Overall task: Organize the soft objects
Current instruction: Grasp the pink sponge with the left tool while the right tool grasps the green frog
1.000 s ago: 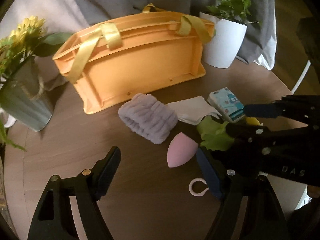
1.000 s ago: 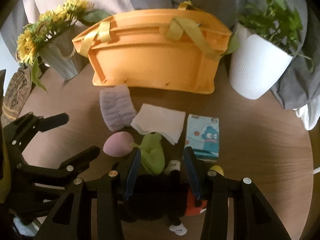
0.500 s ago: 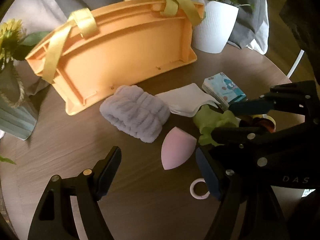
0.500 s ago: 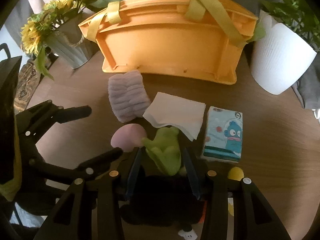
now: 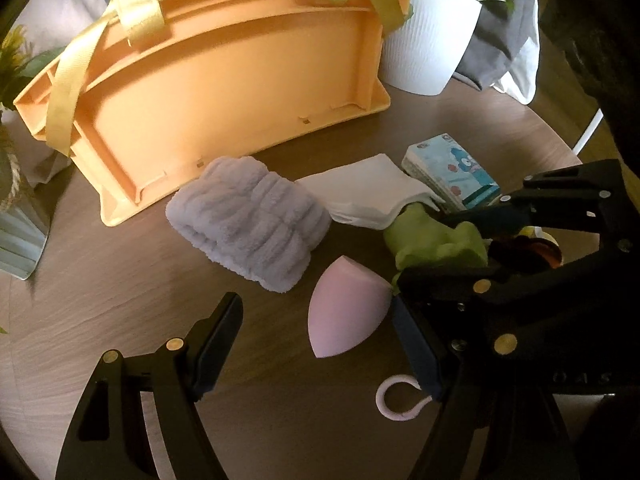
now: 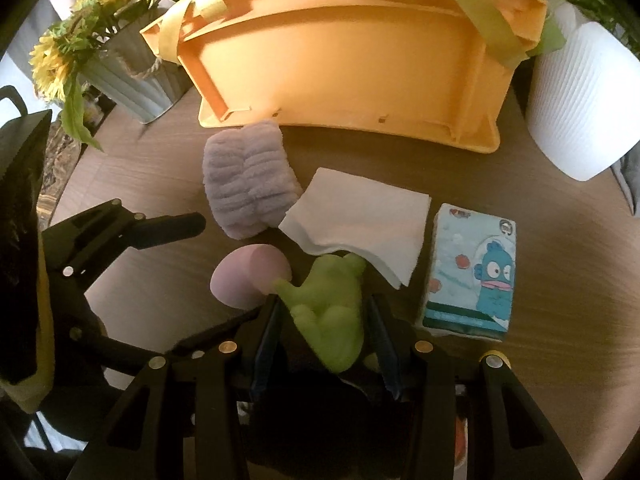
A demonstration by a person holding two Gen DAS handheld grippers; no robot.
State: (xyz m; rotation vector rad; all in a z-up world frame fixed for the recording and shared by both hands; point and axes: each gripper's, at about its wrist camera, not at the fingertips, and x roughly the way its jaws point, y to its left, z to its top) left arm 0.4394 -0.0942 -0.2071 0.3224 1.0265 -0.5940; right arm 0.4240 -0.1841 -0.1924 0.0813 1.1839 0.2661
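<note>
An orange basket (image 5: 224,80) (image 6: 360,60) with yellow straps stands at the back of the round wooden table. In front of it lie a lilac fluffy headband (image 5: 248,220) (image 6: 248,180), a folded white cloth (image 5: 368,192) (image 6: 360,216), a blue tissue pack (image 5: 452,168) (image 6: 476,272) and a pink egg-shaped sponge (image 5: 344,312) (image 6: 248,276). My right gripper (image 6: 324,324) is shut on a green and black plush toy (image 6: 332,312) (image 5: 436,240). My left gripper (image 5: 316,340) is open, its jaws either side of the pink sponge.
A white ribbed plant pot (image 5: 428,36) (image 6: 580,104) stands right of the basket. A grey-green pot with sunflowers (image 6: 132,68) stands at the left. A pink ring loop (image 5: 400,400) lies near the left gripper's right finger. Grey cloth lies behind.
Both grippers have moved forward toward the objects. The left gripper has closed in around the pink sponge. The right gripper has kept its hold on the plush toy.
</note>
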